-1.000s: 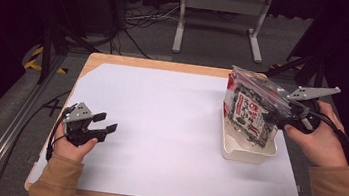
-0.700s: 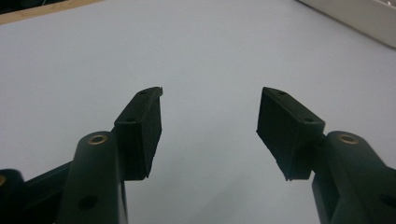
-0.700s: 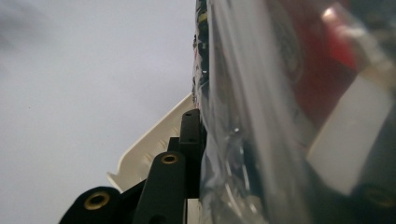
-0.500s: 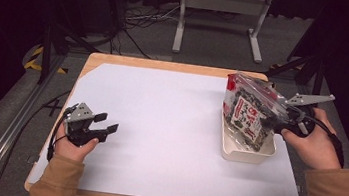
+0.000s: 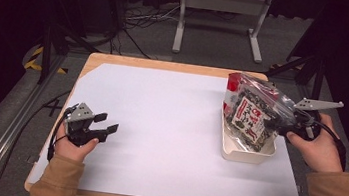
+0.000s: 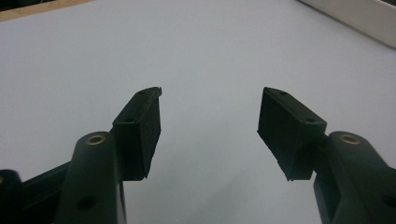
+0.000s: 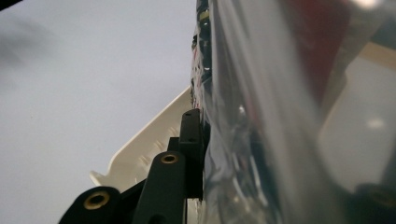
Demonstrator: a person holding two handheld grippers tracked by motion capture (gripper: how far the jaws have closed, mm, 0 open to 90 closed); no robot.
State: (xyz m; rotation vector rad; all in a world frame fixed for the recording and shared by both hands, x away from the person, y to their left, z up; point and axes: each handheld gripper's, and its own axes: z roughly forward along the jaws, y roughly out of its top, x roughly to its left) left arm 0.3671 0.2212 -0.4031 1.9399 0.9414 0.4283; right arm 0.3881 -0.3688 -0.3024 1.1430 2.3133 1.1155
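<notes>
A clear plastic bag (image 5: pixel 251 115) with dark contents and a red printed label hangs tilted over a white tray (image 5: pixel 248 155) at the table's right side; its lower end reaches into the tray. My right gripper (image 5: pixel 274 124) is shut on the bag's right edge. In the right gripper view the bag (image 7: pixel 243 140) presses against one black finger (image 7: pixel 191 149) and hides the other, with the tray's rim (image 7: pixel 144 144) just below. My left gripper (image 5: pixel 107 124) rests at the table's left front, open, with nothing between its pads (image 6: pixel 210 126).
A white sheet (image 5: pixel 159 126) covers the wooden table. Beyond the far edge stand a metal frame (image 5: pixel 220 13) and loose cables on the floor. A rail (image 5: pixel 12 128) runs along the left side.
My right gripper has sunk a little with the bag, bringing its lower end down into the tray. The left gripper has stayed where it was.
</notes>
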